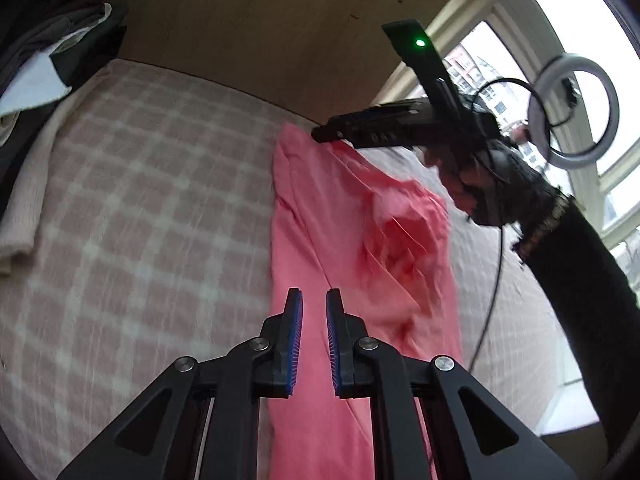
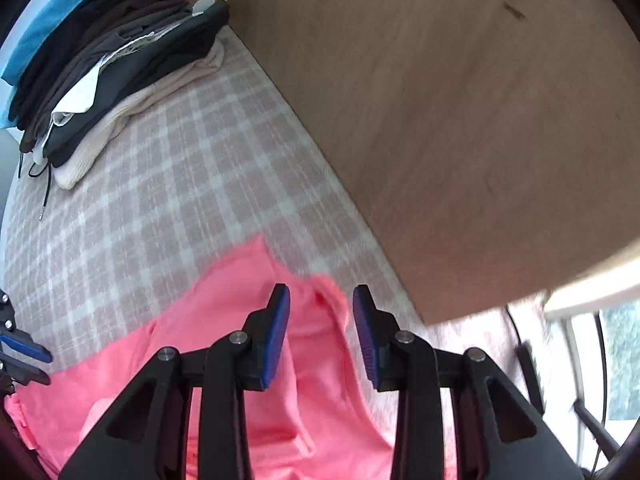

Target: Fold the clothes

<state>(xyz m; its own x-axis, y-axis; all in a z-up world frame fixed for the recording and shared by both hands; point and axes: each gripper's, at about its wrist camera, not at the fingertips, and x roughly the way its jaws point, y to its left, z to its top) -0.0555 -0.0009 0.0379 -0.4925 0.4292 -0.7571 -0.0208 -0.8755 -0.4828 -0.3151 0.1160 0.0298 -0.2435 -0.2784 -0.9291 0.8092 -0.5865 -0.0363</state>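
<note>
One pink garment [image 1: 320, 264] lies on the bed [image 1: 140, 200], on the pink-and-white checked cover, stretched out long with part of it doubled over and some creases near the middle. A folding step looks to be in hand, though the pictures cannot settle how many folds this garment has had. The left gripper [image 1: 314, 344] hovers over the near part of the garment, and its jaws stand a little apart with nothing between them. The right gripper [image 2: 322, 336] is over the far end of the garment, near the wooden board [image 2: 440, 120] at the bed's edge; its jaws are spread wider, and no cloth is pinched in them. In the left view the tips of the right gripper seem to be right at the top edge of the cloth, but that spot is blurry. The next move likely calls for each gripper to nip an edge or corner and bring it across so the edges line up flat. Counting things: one pink garment, two grippers, one pile of clothes [image 2: 100, 60] at the far corner of the bed with many dark, cream and blue pieces, too many and too tucked together to count, and one ring light [image 1: 576, 108] by the window [image 1: 592, 8]
</note>
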